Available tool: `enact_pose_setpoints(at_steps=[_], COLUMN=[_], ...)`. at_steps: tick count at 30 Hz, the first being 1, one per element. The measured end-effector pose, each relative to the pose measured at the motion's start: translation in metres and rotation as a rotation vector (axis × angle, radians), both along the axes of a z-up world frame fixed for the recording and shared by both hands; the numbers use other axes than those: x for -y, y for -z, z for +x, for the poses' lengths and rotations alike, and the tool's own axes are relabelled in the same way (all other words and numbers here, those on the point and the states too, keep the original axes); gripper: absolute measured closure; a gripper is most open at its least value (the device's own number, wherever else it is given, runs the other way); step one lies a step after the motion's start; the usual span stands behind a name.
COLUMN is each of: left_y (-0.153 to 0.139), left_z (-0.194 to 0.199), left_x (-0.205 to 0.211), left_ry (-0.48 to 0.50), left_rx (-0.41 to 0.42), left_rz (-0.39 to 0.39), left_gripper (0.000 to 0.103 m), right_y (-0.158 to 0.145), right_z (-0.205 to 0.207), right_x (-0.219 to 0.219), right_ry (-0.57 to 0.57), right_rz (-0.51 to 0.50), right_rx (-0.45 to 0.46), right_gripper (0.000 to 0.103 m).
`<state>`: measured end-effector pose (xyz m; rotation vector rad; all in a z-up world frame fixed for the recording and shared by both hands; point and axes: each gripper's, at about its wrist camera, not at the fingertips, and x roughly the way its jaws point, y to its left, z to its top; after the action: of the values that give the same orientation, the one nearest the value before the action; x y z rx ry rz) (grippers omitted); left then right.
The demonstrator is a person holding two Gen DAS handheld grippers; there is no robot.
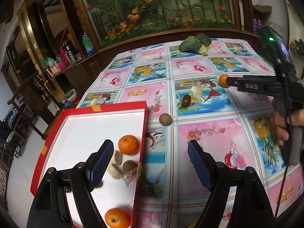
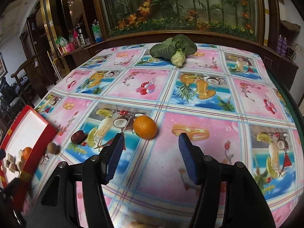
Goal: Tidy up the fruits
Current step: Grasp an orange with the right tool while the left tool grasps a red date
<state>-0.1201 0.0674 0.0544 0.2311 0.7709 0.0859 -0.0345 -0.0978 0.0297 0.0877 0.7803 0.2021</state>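
Note:
A red box (image 1: 117, 106) with a white inside sits at the table's left edge. It holds two oranges (image 1: 128, 144), a brown round fruit (image 1: 129, 166) and some small snack pieces. My left gripper (image 1: 150, 143) hangs open over the box's right wall with nothing in it. A third orange (image 2: 145, 127) lies on the tablecloth. My right gripper (image 2: 151, 136) is open, its fingertips just short of that orange on either side. A dark red date (image 2: 77, 136) and another brown round fruit (image 2: 53, 148) lie loose between that orange and the box (image 2: 40, 131).
A bok choy (image 2: 174, 49) lies at the table's far edge. A fruit-print cloth (image 2: 190, 95) covers the table. A glass case of artificial flowers (image 2: 180, 5) stands behind it, with chairs and cluttered shelves to the left. A hand (image 1: 285, 127) holds the right gripper's handle.

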Motion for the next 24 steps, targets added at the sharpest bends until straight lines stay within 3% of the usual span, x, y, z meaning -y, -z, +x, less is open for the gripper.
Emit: enact_pose_setpoints(at_steps=[7,11,13,15,24], left_y=[-0.006,-0.004,-0.001,0.002,0.027], left_z=[0.028,0.051,0.063,0.074,0.119], left_x=[0.001,0.006,0.011,0.017,0.04], left_ry=[-0.003,0.025,0.05,0.062,0.12], left_rx=[0.004,-0.032,-0.057,-0.077,-0.194], left_rz=[0.031,0.034,0.029,0.03,0.044], left_gripper=[0.023,0.023,0.023,0.023,0.025], right_y=[0.006,0.016,0.014,0.015,0.015], right_z=[0.026,0.041,0.04,0.04,0.038], right_x=[-0.009,-0.017,-0.017,-0.015,-0.006], right_ry=[0.045,0.034,0.035,0.03,-0.006], right_rz=[-0.022,-0.043,-0.045,-0.044,0.032], right_rx=[-0.041,-0.112,-0.097,-0.102,-0.111], right_gripper=[0.042,0.042,0.055,0.06,0.067])
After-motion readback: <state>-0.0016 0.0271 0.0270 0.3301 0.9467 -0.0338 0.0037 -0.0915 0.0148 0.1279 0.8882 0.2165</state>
